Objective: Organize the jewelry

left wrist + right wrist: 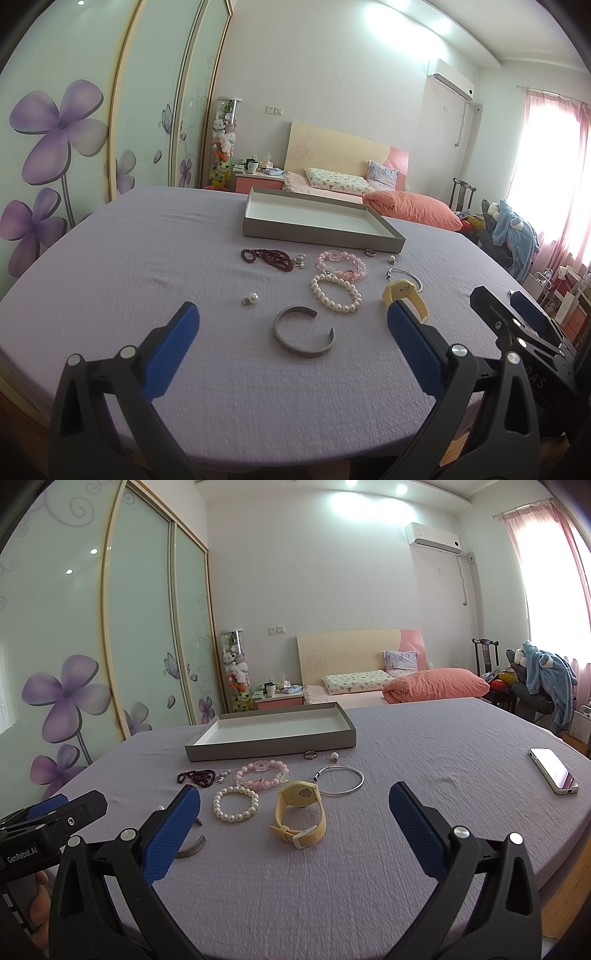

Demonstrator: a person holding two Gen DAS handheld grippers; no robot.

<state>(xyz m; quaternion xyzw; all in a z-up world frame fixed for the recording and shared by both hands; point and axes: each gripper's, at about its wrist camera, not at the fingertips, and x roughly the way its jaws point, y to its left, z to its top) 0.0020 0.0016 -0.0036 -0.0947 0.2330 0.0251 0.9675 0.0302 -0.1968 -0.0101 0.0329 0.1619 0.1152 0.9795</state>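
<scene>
Your left gripper (291, 354) and right gripper (295, 834) both hung spread wide, holding nothing, above the lilac worktop (424, 746). Laid out before you: grey cuff bangle (303, 331), pearl bracelet (235, 805), pink bead bracelet (263, 773), dark red beads (266, 257), yellow watch (300, 814), thin silver bangle (341, 780), a ring (309, 755), possibly two pearl earrings. The grey tray (271, 747) sat just behind them; a phone (554, 770) lay well apart.

A home bedroom: a bed (354, 692) with pillows stands against the far wall beside a cluttered nightstand (280, 700). Flower-printed sliding wardrobe doors (140, 627), pink curtains (546, 554) and an air conditioner (434, 539) surround it.
</scene>
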